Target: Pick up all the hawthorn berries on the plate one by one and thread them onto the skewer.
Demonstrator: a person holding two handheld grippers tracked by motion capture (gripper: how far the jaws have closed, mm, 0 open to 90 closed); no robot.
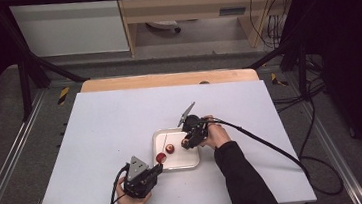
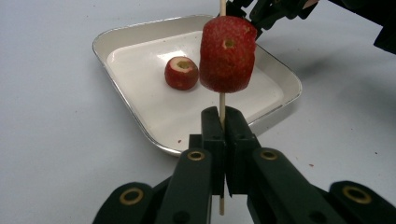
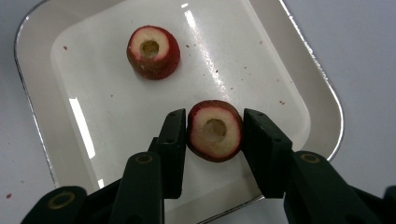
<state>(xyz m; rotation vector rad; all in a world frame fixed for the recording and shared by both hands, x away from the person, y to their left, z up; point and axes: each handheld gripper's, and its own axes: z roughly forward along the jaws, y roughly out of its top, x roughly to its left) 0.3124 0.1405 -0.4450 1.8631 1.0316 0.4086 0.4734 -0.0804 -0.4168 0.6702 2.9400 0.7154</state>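
Left gripper (image 2: 223, 122) clamps a skewer (image 2: 222, 100) upright with one fruit piece (image 2: 228, 54) threaded, while right gripper (image 3: 214, 132) pinches a cored piece (image 3: 215, 130) in the tray (image 3: 299, 84), hole facing it, skewer off to its side.

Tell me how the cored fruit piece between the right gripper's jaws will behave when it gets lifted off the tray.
The cored piece looks round and glossy-skinned, so it may slip or twist in the right gripper. Its hollow centre suggests that a hard squeeze could crush it. If released on the smooth tray, it would probably roll.
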